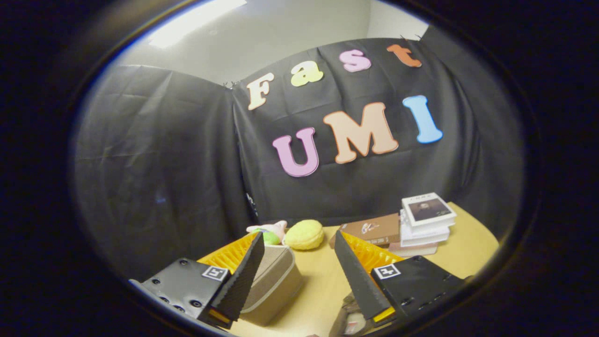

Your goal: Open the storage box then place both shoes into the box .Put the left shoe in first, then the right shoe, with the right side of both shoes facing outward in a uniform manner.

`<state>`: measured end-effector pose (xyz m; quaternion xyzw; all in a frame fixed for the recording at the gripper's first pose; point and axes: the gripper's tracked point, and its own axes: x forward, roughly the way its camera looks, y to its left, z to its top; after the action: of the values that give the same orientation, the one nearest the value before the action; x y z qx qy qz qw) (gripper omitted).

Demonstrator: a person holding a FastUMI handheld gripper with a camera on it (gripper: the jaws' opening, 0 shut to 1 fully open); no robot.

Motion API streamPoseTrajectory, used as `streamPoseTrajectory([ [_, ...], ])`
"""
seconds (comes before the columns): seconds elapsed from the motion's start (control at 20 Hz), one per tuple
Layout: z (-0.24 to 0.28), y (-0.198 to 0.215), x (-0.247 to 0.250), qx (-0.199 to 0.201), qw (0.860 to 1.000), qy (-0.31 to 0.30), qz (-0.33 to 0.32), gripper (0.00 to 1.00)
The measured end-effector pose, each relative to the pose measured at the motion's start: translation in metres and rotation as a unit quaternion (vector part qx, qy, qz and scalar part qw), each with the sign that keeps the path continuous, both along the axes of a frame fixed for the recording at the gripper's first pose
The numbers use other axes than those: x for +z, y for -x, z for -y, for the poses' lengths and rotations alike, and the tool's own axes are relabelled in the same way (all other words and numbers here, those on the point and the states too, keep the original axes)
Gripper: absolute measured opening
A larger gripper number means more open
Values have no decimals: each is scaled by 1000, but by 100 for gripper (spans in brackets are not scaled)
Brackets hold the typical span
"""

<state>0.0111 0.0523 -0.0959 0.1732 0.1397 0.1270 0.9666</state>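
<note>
A: Where is the tool [299, 267] now?

B: Raised above the tabletop [323, 276], fingers spread wide with nothing between them. I'd judge it is lining up for the first step, opening the storage box [273, 281].

A: And the box?

B: Just behind the left finger, lid seemingly on, its long axis running away from the tool toward the plush toys [292, 234].

A: The shoes?

B: Something lies under the right finger, possibly a shoe [348, 318]; too little shows to tell its heading.

A: Anything else?

B: A stack of books [423, 220] stands well apart, beyond the right finger.
</note>
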Motion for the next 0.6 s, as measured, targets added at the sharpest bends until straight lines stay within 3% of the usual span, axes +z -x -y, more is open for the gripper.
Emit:
streamPoseTrajectory([
  [0.35, -30, 7, -44, 34, 991, -95, -84, 97],
  [0.6, -56, 16, -70, 63, 964, -207, -153, 98],
])
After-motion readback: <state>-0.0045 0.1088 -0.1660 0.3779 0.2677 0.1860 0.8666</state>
